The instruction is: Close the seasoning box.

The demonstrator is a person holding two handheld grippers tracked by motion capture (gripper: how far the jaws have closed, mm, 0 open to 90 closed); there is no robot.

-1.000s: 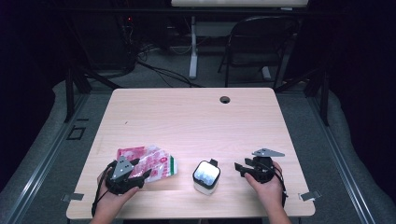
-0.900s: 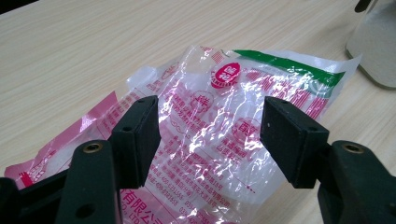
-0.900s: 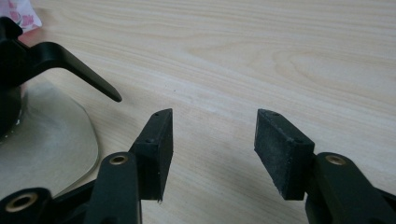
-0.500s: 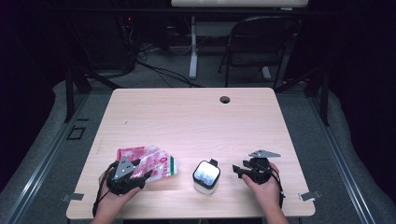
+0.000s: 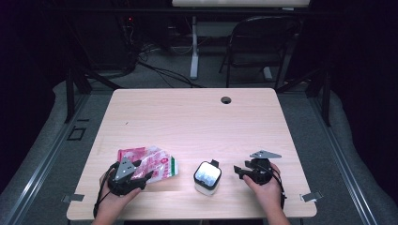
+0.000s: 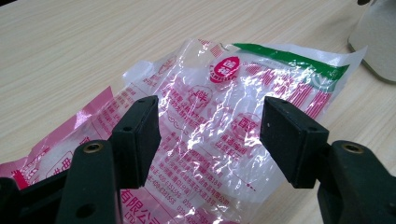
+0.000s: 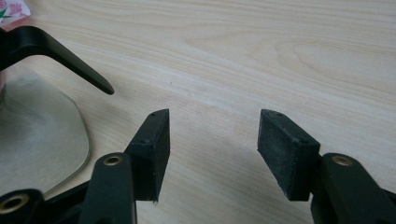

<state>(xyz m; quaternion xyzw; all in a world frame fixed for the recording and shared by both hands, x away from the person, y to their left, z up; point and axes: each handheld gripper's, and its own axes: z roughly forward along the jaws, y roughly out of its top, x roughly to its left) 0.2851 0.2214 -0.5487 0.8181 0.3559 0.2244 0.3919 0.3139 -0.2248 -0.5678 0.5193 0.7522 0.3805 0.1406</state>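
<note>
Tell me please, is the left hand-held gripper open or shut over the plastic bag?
Open: the left hand-held gripper holds its jaws wide apart, with the crinkled plastic bag lying flat between them, unclamped.

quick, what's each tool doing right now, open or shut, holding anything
Left tool: open, holding nothing, jaws poised over the plastic bag.
Right tool: open, holding nothing, over bare table.

Pale wooden table [image 5: 187, 122] with round cable hole [image 5: 226, 100] near far edge; beyond it a dark folding chair [image 5: 256, 44], white post [image 5: 194, 47], cables [image 5: 155, 70] on grey floor.
</note>
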